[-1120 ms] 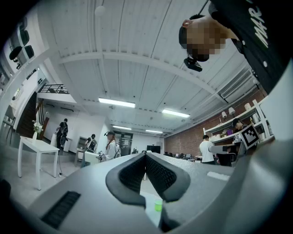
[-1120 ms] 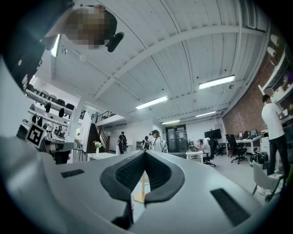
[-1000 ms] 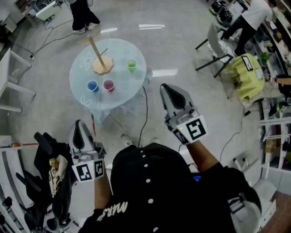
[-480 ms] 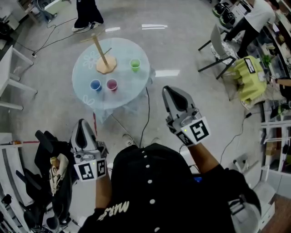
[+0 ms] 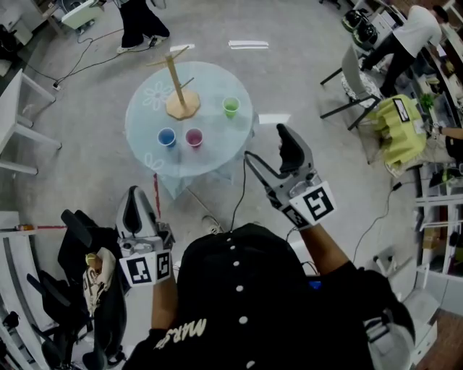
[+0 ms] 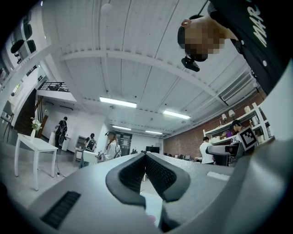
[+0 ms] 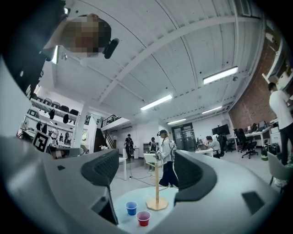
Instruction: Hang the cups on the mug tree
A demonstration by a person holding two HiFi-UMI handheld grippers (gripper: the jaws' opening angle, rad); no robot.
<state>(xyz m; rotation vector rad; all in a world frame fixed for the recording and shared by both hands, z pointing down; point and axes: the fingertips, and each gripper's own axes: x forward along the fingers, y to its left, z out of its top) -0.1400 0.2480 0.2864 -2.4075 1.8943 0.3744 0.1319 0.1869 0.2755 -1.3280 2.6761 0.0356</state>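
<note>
A round glass table (image 5: 148, 119) stands ahead on the floor. On it are a wooden mug tree (image 5: 180, 101), a green cup (image 5: 231, 107), a blue cup (image 5: 167, 136) and a pink cup (image 5: 194, 136). My right gripper (image 5: 268, 150) hangs in the air short of the table's right edge, its jaws opening with nothing between them. In the right gripper view the mug tree (image 7: 157, 194), blue cup (image 7: 131, 208) and pink cup (image 7: 143, 218) show between the spread jaws of the right gripper (image 7: 146, 170). My left gripper (image 5: 134, 211) is lower left, shut and empty, its jaws (image 6: 145, 160) meeting.
A black office chair with a bag (image 5: 83, 264) stands close at the left. Cables (image 5: 235, 189) run over the floor below the table. A white table (image 5: 18, 108) is at far left, a chair (image 5: 353, 76) and a yellow-green bag (image 5: 398, 124) at right. A person (image 5: 141, 22) stands beyond the table.
The right gripper's jaws have gone from shut to spread wide. The table sits a little further right and lower in view. The left gripper stays shut.
</note>
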